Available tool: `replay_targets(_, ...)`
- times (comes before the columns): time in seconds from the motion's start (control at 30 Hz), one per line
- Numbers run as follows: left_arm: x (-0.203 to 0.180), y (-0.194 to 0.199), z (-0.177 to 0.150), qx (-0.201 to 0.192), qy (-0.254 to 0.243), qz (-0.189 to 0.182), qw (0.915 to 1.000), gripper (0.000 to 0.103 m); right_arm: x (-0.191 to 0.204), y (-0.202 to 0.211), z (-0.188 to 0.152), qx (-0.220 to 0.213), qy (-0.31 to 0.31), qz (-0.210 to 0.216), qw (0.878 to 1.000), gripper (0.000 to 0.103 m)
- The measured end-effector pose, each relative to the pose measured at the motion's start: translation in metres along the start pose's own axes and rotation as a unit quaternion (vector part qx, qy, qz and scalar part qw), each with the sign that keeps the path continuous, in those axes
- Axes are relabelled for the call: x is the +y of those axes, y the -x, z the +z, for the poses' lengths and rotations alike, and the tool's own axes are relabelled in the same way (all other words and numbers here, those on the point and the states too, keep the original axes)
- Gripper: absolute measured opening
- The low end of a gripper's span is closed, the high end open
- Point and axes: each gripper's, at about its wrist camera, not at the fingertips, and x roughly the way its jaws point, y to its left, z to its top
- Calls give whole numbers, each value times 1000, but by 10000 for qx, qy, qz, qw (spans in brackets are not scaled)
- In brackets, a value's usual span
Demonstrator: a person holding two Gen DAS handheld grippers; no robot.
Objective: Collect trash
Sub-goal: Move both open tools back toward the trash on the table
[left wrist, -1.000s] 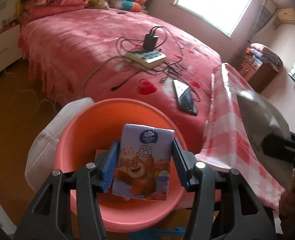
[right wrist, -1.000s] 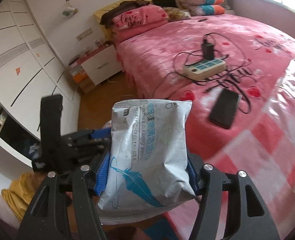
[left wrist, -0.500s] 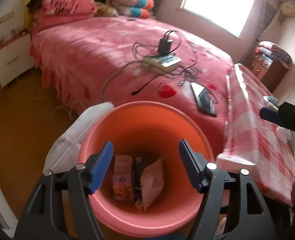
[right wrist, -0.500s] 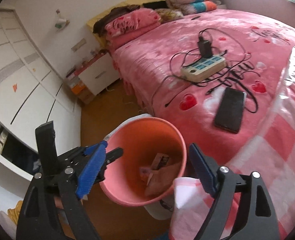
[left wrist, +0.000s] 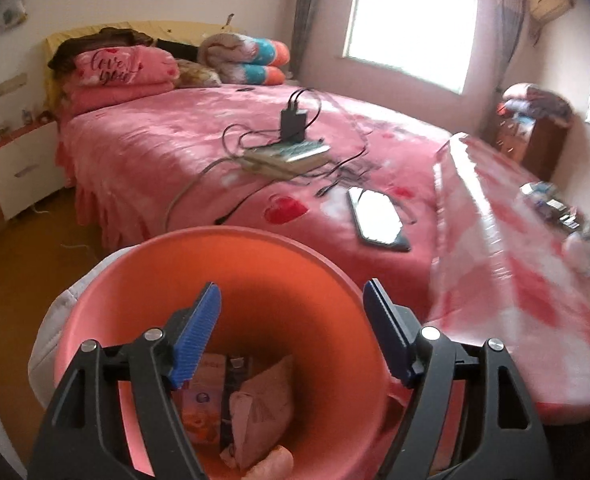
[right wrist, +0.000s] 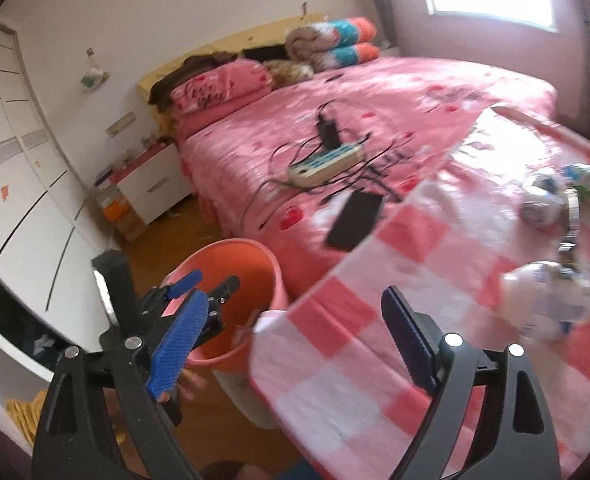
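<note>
An orange-pink bin [left wrist: 255, 264] stands on the floor beside the bed; it also shows in the right wrist view [right wrist: 251, 264]. Inside lie a tissue pack with a cartoon bear [left wrist: 203, 404] and a crumpled packet [left wrist: 261, 412]. My left gripper [left wrist: 291, 332] is open and empty, just above the bin's mouth. My right gripper [right wrist: 291, 344] is open and empty over the corner of the checked table [right wrist: 415, 320]. Crumpled wrappers [right wrist: 551, 300] and more trash [right wrist: 567, 192] lie on the table to the right.
A pink bed [left wrist: 215, 148] holds a power strip with cables [left wrist: 291, 154] and a black phone [left wrist: 377, 216]. A white nightstand [right wrist: 151, 184] stands by the bed, white wardrobe doors [right wrist: 19, 200] on the left, a wooden dresser [left wrist: 535, 140] far right.
Both grippers opened: the left one dropped the tissue pack and the right one the wipes packet into the bin. The right gripper then swung right, over the checked table.
</note>
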Motion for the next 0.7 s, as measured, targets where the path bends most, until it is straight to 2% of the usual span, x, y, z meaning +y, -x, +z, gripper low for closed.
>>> replay_targets(0.1, -3, -12, -2, 266, -1, 118, 9996, 75, -15, 12, -8, -68, -180, -127, 9997, 89)
replay_targets(0.2, -14, -11, -2, 170, -191, 137, 9996, 75, -35, 24, -19, -115, -403, -320, 9986, 89)
replay_targets(0.47, -21, -14, 9, 22, 642, 194, 9977, 75, -82, 54, -39, -422, -940, -665, 9925, 89)
replay_targets(0.7, -29, -19, -3, 236, 790, 11, 9966, 75, -117, 76, -49, -765, -1336, -842, 9845, 89)
